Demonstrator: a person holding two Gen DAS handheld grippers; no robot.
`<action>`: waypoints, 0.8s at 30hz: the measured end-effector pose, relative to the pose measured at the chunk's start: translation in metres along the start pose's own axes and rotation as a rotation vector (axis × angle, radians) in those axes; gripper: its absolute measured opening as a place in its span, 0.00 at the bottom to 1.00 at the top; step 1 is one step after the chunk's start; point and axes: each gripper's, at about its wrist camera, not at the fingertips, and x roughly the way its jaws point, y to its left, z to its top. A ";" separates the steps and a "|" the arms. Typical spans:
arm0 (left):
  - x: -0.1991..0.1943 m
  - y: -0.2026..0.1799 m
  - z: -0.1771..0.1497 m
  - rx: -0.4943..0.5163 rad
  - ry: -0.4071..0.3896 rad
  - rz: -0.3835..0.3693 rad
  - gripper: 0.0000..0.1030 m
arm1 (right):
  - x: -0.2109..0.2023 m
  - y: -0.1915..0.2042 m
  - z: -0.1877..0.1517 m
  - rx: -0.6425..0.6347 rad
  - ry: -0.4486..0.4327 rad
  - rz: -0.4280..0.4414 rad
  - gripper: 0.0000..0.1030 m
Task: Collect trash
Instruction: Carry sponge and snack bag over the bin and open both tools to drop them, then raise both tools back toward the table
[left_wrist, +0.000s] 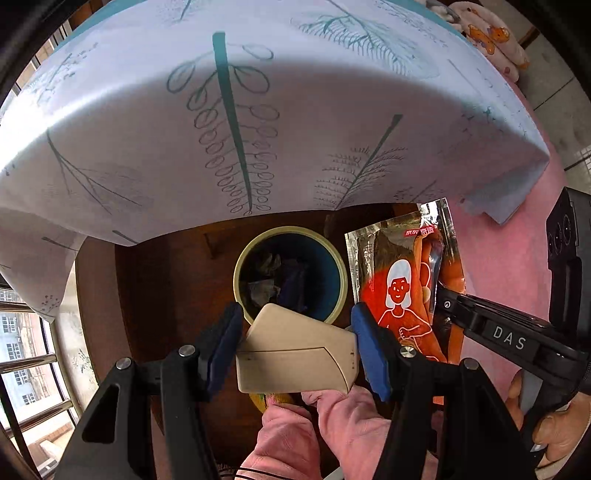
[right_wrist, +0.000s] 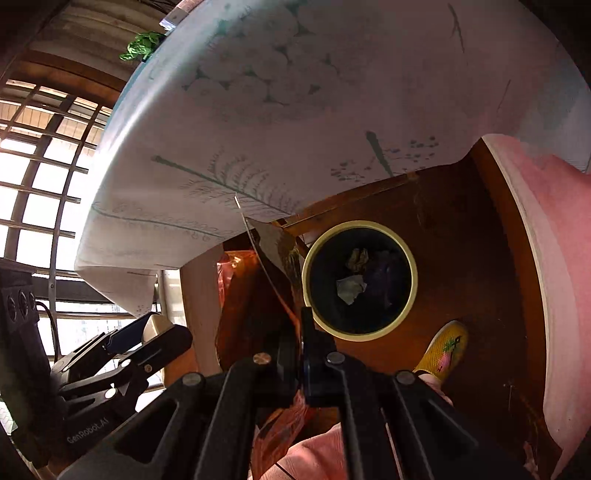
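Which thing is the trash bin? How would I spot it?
Look under the big white tablecloth with leaf drawings, down on the dark brown floor. The trash bin is the round tub there, with a pale yellow rim, dark blue inside, and crumpled scraps at the bottom. Nothing else nearby is round and open.

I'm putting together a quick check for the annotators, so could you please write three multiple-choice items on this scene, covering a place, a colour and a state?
1. Where does the trash bin stand?
A. On the tablecloth
B. On the floor by the table's edge
C. On a chair

2. What colour is the main printed face of the snack wrapper?
A. Orange-red
B. Green
C. Black

3. What is the left gripper doing?
A. Hanging open and empty
B. Shut on the beige box
C. Shut on the bin's rim

Answers:
1 B, the bin sits on dark flooring just past the hanging tablecloth.
2 A, a white cartoon figure lies on orange-red.
3 B, the box sits clamped between both blue pads.
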 end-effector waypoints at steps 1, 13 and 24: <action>0.012 0.000 0.000 -0.005 0.003 0.004 0.57 | 0.010 -0.007 0.001 0.007 0.006 -0.007 0.02; 0.148 0.006 -0.012 -0.021 0.001 0.076 0.57 | 0.148 -0.087 0.011 0.095 0.058 -0.035 0.04; 0.208 0.018 -0.014 -0.036 0.015 0.142 0.91 | 0.228 -0.119 0.015 0.057 0.124 -0.129 0.50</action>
